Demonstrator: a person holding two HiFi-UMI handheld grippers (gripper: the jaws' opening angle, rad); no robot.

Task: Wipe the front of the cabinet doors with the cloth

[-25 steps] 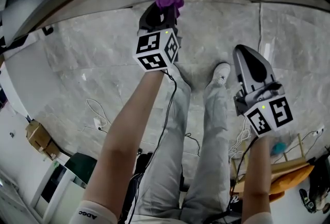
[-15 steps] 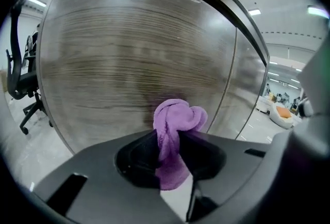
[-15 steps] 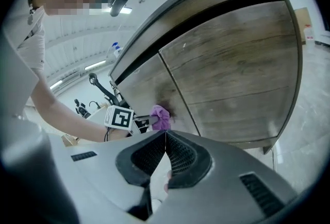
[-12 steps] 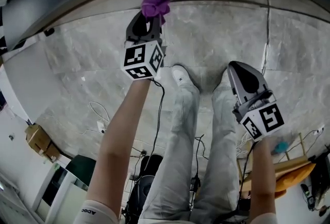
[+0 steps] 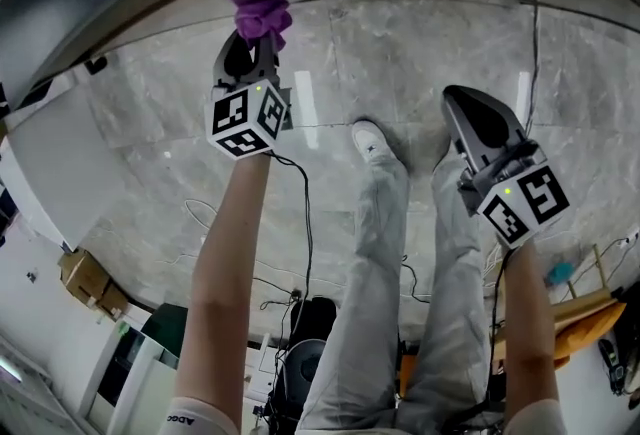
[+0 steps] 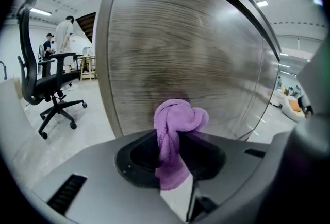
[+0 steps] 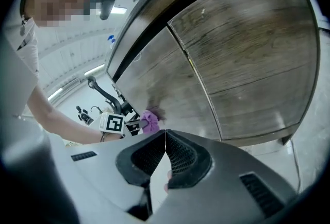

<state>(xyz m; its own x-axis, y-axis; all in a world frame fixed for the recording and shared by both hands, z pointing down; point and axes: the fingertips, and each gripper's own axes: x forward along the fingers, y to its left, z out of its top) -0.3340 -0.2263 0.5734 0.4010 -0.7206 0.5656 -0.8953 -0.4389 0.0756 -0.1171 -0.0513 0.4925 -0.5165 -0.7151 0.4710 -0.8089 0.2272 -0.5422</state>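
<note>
Bright, even white indoor light fills all three views. In the head view the pale stone floor [image 5: 400, 53] carries two soft white glare streaks from overhead lights. The purple cloth [image 5: 258, 8] is smeared by motion blur, and straight lines bow toward the picture's edges. Both gripper views are round fisheye pictures with black corners (the cabinet door [image 6: 185, 53] bulges like a barrel). In the left gripper view ceiling strip lights [image 6: 41, 12] glow at upper left, and the door shows a dull sheen with a faint dark shadow just above the cloth. In the right gripper view the door's wood grain is sharp, with a similar dark smudge beside the cloth.
</note>
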